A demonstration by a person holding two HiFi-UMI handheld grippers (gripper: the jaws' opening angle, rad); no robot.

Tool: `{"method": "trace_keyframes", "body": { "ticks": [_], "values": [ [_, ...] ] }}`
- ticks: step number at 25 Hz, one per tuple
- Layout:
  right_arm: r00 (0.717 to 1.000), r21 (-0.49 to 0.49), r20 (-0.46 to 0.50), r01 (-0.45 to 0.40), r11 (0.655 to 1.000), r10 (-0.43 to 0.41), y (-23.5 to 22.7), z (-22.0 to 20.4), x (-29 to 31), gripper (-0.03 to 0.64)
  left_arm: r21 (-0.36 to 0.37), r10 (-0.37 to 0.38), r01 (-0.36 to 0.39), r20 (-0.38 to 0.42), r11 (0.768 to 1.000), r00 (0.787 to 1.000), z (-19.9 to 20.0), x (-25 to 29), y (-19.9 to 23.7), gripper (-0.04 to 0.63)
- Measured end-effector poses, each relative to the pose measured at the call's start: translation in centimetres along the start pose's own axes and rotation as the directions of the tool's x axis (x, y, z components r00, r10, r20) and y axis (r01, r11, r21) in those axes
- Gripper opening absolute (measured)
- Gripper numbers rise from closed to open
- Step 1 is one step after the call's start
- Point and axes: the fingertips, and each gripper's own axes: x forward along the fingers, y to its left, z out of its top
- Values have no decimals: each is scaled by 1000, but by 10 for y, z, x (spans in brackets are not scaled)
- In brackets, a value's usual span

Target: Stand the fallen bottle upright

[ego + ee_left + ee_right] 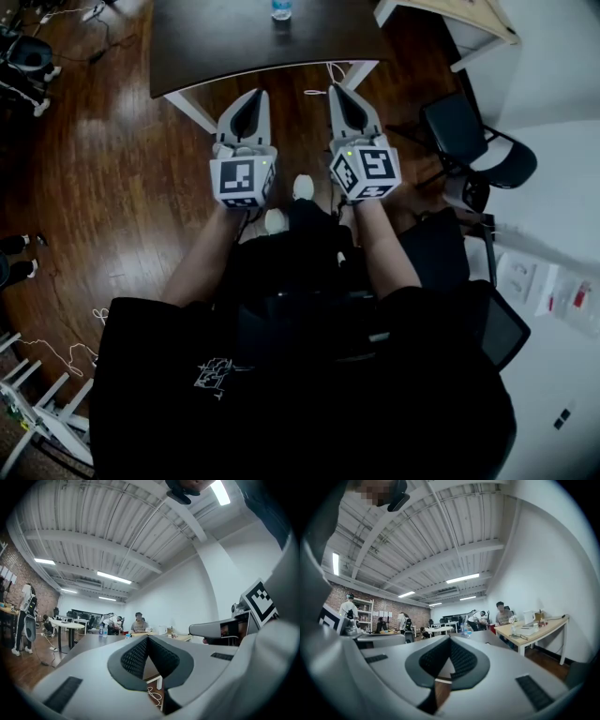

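Short of the dark tabletop (216, 47), holding the left tongs (253, 97) and the right tongs (340, 94) level and side by side, both clenched on nothing. Facing the bottle (281, 9) at the tabletop's far end, well apart from both, too small for telling lying from standing. Probably paying off: opening one pair of tongs before arriving, coming in low, taking the bottle across its middle, tipping it slowly about its base.

Table (225, 47) dark brown; floor (122, 178) reddish wood; bottle (281, 9) clear, blue label.
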Motion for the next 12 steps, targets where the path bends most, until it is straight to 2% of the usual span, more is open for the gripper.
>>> {"method": "trace_keyframes", "body": {
  "ticks": [8,12],
  "values": [
    [1000,2,-2,10,1000,-10,-6,-3,-36,8,0,-6,6,7,1000,1000,2,-15,-27,-5],
    [1000,9,1,-10,1000,10,-7,-2,-55,8,4,13,-13,11,1000,1000,10,-26,-45,-5]
  ]
}}
